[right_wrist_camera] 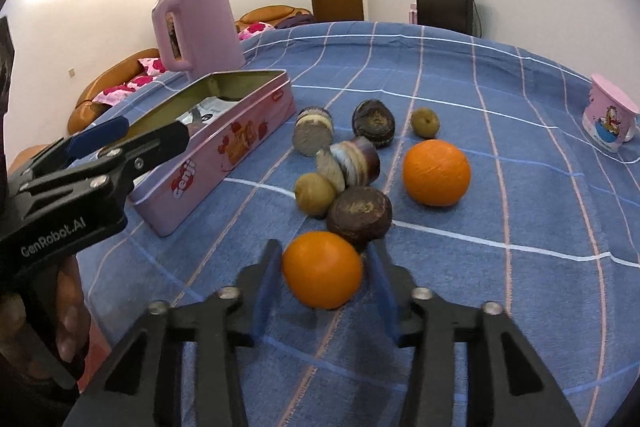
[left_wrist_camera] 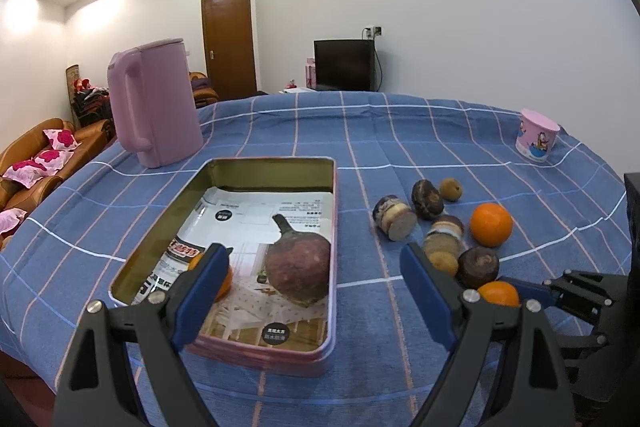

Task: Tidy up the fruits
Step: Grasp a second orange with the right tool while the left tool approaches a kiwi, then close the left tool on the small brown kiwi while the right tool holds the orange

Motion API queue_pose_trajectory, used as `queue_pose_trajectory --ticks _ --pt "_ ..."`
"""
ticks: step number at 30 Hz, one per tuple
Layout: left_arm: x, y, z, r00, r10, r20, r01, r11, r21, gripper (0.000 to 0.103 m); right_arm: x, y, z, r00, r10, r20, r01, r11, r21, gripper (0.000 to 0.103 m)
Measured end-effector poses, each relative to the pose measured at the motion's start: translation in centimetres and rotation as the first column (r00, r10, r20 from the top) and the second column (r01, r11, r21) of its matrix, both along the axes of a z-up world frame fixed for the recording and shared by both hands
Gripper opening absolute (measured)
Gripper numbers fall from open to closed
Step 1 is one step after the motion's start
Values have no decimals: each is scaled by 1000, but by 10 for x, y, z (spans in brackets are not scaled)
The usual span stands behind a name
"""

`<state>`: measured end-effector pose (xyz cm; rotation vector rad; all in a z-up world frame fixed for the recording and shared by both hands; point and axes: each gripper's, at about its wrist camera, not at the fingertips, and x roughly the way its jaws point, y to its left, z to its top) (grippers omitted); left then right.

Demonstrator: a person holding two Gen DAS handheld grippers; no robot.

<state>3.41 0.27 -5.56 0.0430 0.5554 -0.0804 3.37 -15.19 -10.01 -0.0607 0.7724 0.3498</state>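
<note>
Our right gripper (right_wrist_camera: 322, 269) has its blue pads against both sides of a small orange (right_wrist_camera: 322, 269), at the near edge of the fruit pile on the blue checked cloth (right_wrist_camera: 500, 287). We judge the orange light, firm but slightly yielding, its waxy skin apt to roll; a hold across the widest middle suits it, with modest squeeze. A dark brown fruit (right_wrist_camera: 360, 213) touches it behind. Our left gripper (left_wrist_camera: 312, 291) hangs wide open, empty, over the pink tin (left_wrist_camera: 256, 357), where a big reddish-brown fruit (left_wrist_camera: 298, 265) lies.
</note>
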Motion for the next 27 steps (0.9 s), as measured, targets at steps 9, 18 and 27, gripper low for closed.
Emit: queue_pose_trajectory --ticks 9,18,27 --pt "6 -18 -2 999 -44 -27 44 999 12 90 -9 -20 13 994 -45 99 45 999 5 39" --pt "20 -48 -10 989 -109 -98 113 993 29 87 3 -65 23 980 -157 126 158 987 2 39" --pt "28 -66 -12 982 -138 -127 145 989 43 70 5 -73 20 979 -158 127 158 987 9 39"
